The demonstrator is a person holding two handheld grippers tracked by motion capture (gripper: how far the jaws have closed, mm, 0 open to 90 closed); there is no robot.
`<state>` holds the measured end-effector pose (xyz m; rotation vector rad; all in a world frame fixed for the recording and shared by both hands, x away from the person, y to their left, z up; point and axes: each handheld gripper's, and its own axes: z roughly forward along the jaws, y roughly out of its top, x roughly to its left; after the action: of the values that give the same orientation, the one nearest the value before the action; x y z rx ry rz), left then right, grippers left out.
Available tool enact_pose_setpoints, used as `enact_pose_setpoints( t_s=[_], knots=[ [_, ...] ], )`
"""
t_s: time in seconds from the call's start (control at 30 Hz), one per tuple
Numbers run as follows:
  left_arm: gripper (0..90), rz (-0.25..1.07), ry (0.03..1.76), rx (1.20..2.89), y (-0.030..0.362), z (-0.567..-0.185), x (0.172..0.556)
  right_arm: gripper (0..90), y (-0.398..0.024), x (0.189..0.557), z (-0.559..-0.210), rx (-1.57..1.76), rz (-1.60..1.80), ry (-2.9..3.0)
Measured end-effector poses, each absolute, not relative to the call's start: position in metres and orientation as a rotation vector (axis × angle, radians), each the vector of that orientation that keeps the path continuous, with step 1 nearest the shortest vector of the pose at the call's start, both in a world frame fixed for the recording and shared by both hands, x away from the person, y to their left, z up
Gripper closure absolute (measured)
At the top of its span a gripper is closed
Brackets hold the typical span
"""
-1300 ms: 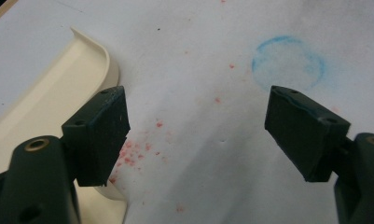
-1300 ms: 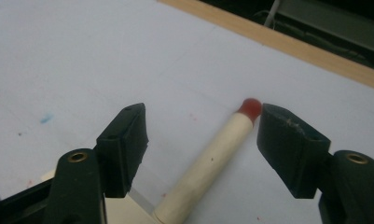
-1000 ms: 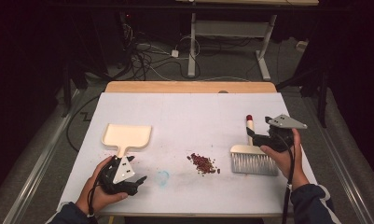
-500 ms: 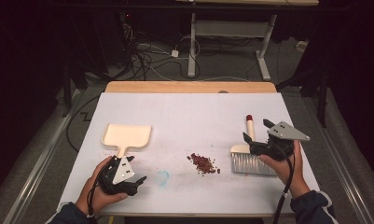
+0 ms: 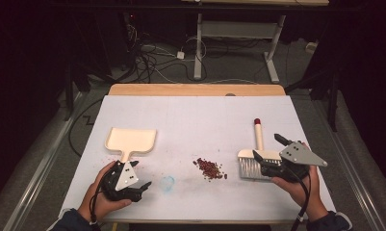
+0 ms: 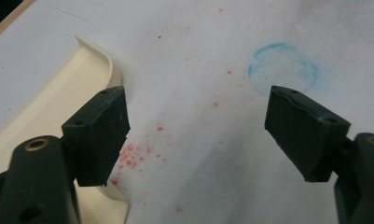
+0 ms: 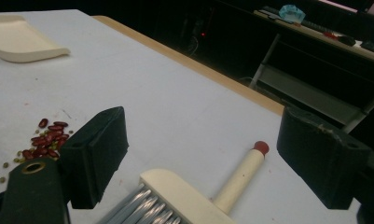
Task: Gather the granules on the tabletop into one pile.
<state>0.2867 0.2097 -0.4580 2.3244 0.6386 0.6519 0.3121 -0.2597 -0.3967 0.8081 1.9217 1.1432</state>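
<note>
A cream dustpan (image 5: 131,139) lies at the left of the white table, its handle toward me. My left gripper (image 5: 141,174) stands open just in front of that handle, holding nothing. In the left gripper view its jaws (image 6: 198,116) are spread wide over bare table, with the dustpan (image 6: 45,112) beside the left jaw. A small pile of red beans (image 5: 210,168) sits mid-table. At the right lies a cream brush (image 5: 256,156) with a red-tipped handle. My right gripper (image 5: 266,146) is open over the brush head. The right gripper view shows the brush (image 7: 184,198) between the spread jaws (image 7: 203,135), untouched.
A faint blue ring mark (image 5: 168,183) is on the table between my left gripper and the beans; pink stains (image 6: 138,154) dot the surface. A wooden strip (image 5: 195,89) edges the table's far side. Beyond it are cables and desk legs on a dark floor.
My right gripper has drifted a little toward me and lower, from beside the brush handle to over the brush head. The left gripper has hardly moved.
</note>
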Motion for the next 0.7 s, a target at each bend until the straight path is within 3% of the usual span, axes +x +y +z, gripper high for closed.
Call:
enact_pose_setpoints(
  t_s=[0.7],
  knots=[
    [21.1,0.685,0.651,2.294,0.209,-0.456,0.288,17.3,-0.271,0.277,-0.448,0.778,1.098,1.987]
  ],
)
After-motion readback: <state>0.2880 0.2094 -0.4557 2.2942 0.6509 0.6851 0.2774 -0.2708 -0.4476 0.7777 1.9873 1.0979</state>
